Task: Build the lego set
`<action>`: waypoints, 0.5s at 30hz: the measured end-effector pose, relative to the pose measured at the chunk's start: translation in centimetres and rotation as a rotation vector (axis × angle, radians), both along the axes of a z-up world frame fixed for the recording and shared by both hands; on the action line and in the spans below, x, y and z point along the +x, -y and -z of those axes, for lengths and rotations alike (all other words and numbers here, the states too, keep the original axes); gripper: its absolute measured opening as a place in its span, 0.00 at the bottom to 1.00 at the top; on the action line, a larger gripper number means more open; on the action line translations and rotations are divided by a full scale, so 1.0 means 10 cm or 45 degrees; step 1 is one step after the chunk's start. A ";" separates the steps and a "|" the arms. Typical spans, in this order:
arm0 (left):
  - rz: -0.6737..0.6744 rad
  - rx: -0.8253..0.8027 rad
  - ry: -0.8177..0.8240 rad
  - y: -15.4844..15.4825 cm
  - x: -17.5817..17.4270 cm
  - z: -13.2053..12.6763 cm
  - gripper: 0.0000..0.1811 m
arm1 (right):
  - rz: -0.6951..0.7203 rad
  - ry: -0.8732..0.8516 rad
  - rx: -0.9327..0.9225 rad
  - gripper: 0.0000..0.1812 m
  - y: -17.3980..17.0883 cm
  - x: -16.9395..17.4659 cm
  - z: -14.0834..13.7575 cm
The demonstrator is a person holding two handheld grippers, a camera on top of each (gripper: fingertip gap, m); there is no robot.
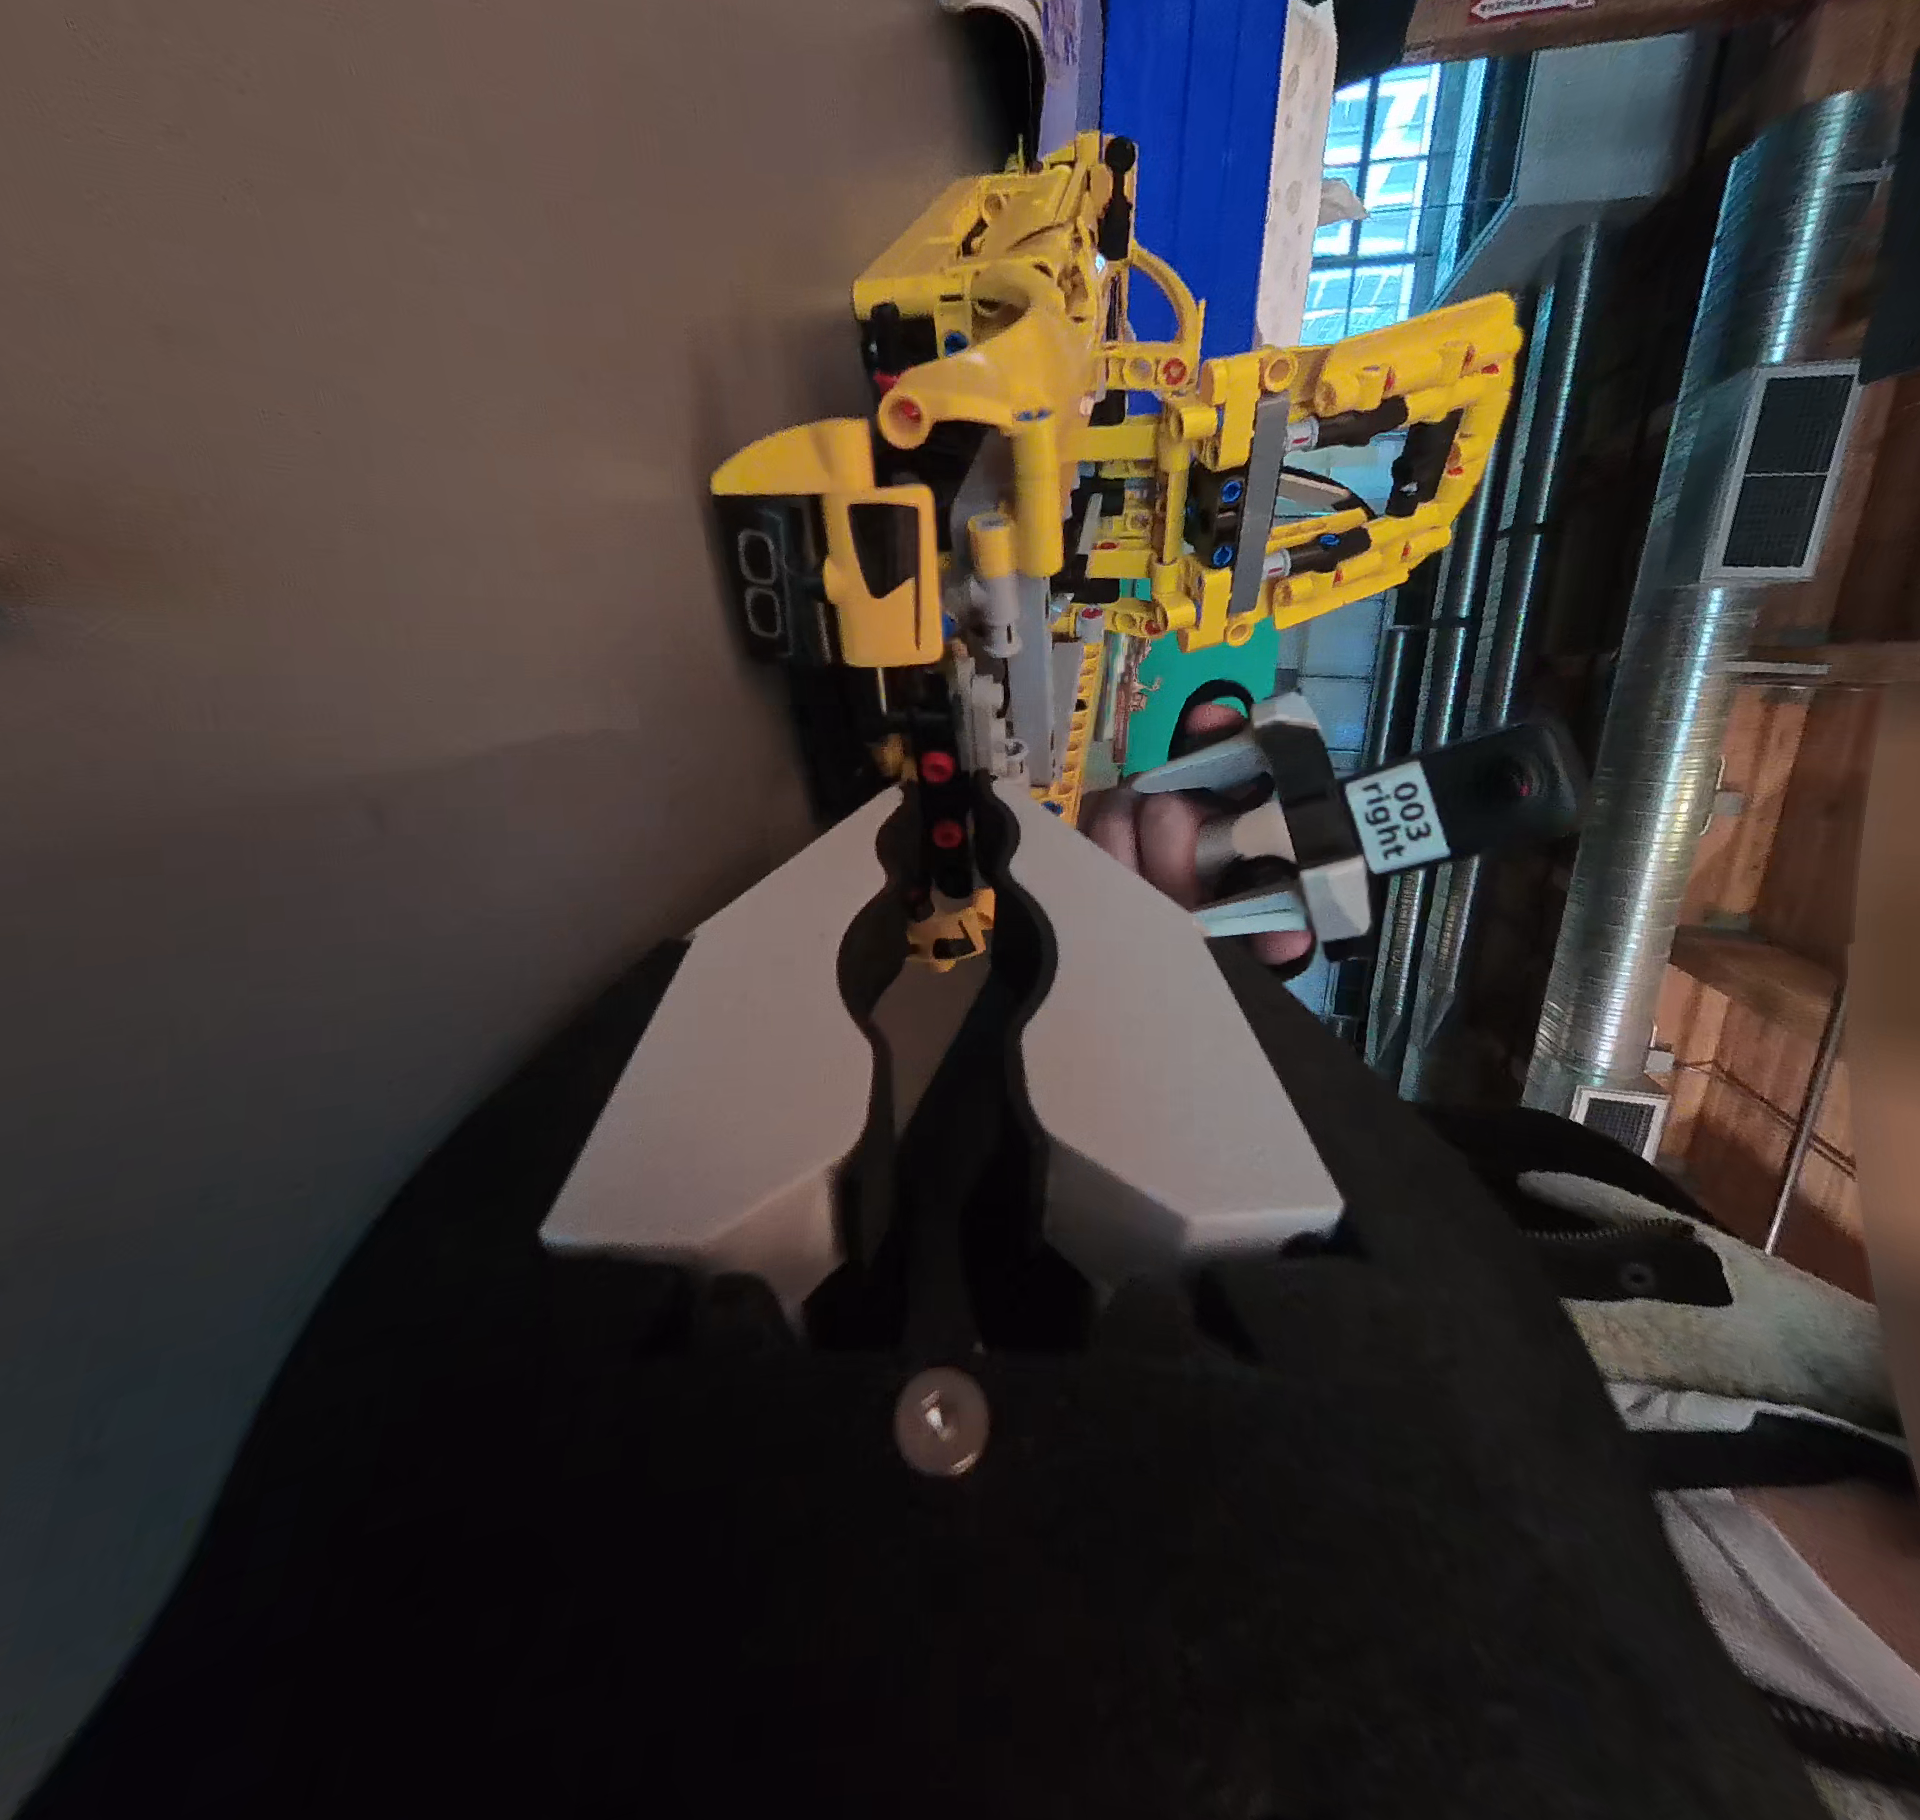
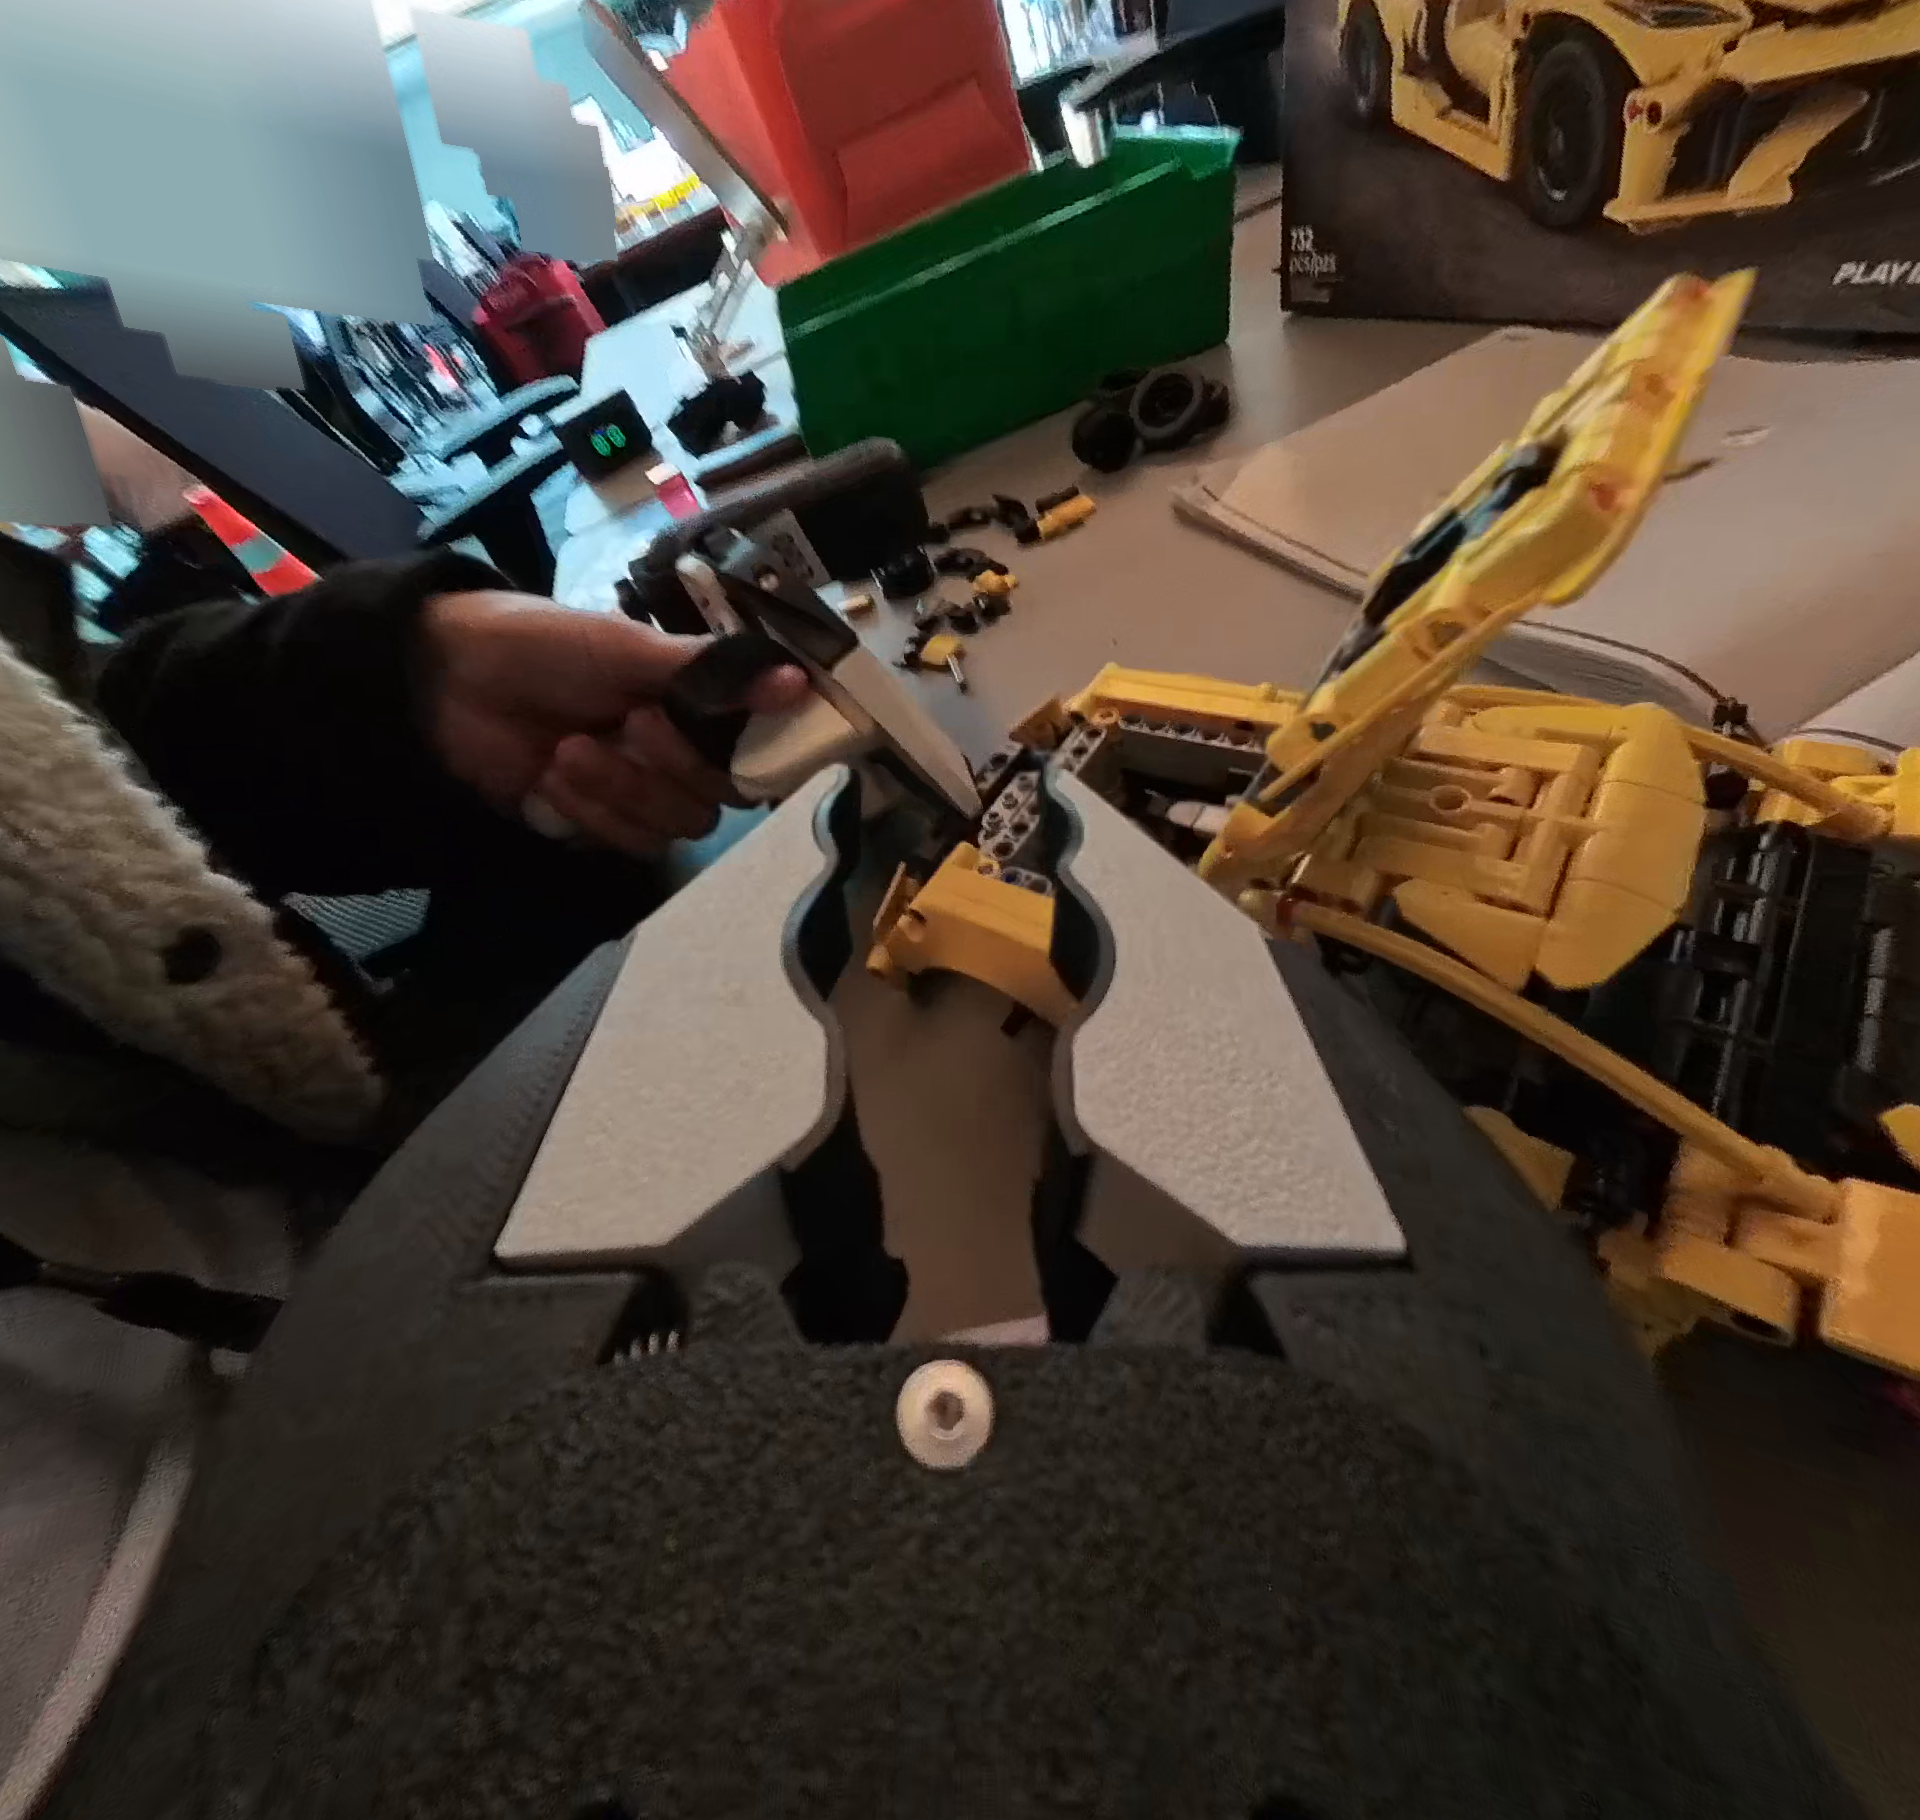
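Yellow bodywork covers most of the lego car [image 2: 1507, 877], which lies on the grey bench [image 2: 1122, 565] with one door panel [image 2: 1538, 565] raised upright. Roof, rear deck and side rails appear assembled; the nose end is unfinished, with bare grey and black beams exposed.

Left claw [image 1: 951, 866] is clamped on a black beam with red pins [image 1: 940, 804] at the car's front edge, steadying the model. Right claw [image 2: 956, 897] stands apart around a yellow front corner piece [image 2: 987, 923], touching or nearly so; it cannot be told whether it bears on it.

No wheels show on the car. Black tyres [image 2: 1153, 414] lie in a heap near the green bin [image 2: 997, 316], and small loose black and yellow parts [image 2: 977, 575] are scattered on the bench beyond the left claw. The set's box [image 2: 1600, 108] stands behind, an open booklet [image 2: 1351, 482] lying beside the car.

Judgement: build well advanced; front end, wheels and remaining small parts outstanding.
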State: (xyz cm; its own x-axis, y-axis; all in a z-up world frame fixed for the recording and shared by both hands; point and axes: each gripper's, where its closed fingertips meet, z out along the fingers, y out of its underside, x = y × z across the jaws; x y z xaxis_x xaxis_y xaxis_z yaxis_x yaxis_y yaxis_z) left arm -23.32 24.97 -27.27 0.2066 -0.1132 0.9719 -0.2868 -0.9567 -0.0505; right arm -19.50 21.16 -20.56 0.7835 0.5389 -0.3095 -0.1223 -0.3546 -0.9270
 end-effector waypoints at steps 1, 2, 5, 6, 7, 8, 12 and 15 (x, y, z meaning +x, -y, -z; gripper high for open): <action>-0.001 -0.009 0.004 0.00 0.00 0.00 0.05 | 0.003 0.045 -0.027 0.20 -0.01 -0.04 0.05; -0.004 -0.021 0.011 -0.01 0.00 -0.01 0.05 | 0.009 0.101 -0.064 0.23 -0.02 -0.08 0.10; -0.019 -0.037 0.029 -0.02 0.00 -0.02 0.05 | 0.041 0.323 -0.159 0.32 -0.06 -0.25 0.28; -0.017 -0.036 0.033 -0.02 0.00 -0.02 0.05 | 0.082 0.402 -0.180 0.33 -0.10 -0.27 0.33; -0.016 -0.036 0.036 -0.02 0.01 -0.02 0.05 | 0.113 0.475 -0.207 0.35 -0.15 -0.28 0.39; -0.012 -0.035 0.038 -0.02 0.01 -0.02 0.05 | 0.139 0.532 -0.241 0.36 -0.19 -0.28 0.44; 0.003 -0.045 0.045 0.00 0.02 -0.02 0.05 | 0.154 0.614 -0.404 0.42 -0.28 -0.33 0.58; 0.002 -0.062 0.051 -0.01 0.02 -0.02 0.04 | 0.188 0.623 -0.468 0.37 -0.33 -0.34 0.61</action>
